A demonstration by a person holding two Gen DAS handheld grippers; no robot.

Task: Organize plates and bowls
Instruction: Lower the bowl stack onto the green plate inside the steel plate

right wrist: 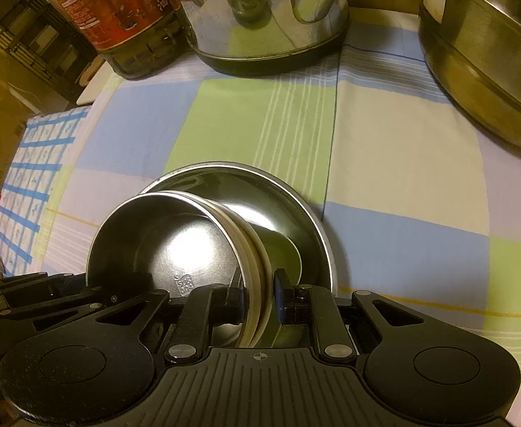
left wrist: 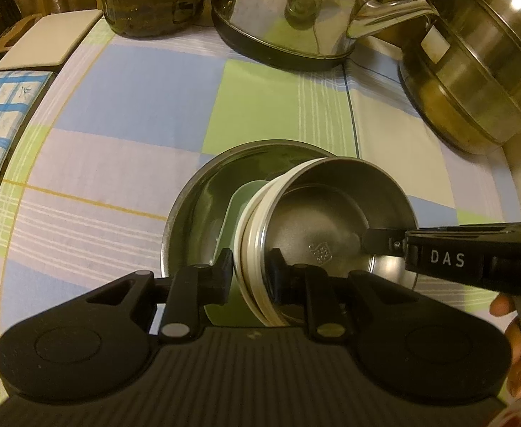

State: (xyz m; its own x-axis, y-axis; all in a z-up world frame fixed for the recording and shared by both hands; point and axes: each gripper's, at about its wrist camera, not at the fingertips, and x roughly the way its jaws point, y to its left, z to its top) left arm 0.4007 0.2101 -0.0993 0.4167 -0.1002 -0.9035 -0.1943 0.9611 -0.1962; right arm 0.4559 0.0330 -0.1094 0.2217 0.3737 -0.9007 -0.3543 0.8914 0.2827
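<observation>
Over the steel plate (right wrist: 296, 192), both claws (left wrist: 250, 270) (right wrist: 258, 291) pinch the bowl (right wrist: 175, 245) rim; lower it level, centred, then release together.

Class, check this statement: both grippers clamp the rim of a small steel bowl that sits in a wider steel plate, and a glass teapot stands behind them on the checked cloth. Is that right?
Not quite. The vessel behind is a shiny steel kettle, not a glass teapot; the left wrist view shows its spout. The rest holds: left gripper and right gripper clamp the small steel bowl in the wider steel plate on the checked cloth.
</observation>
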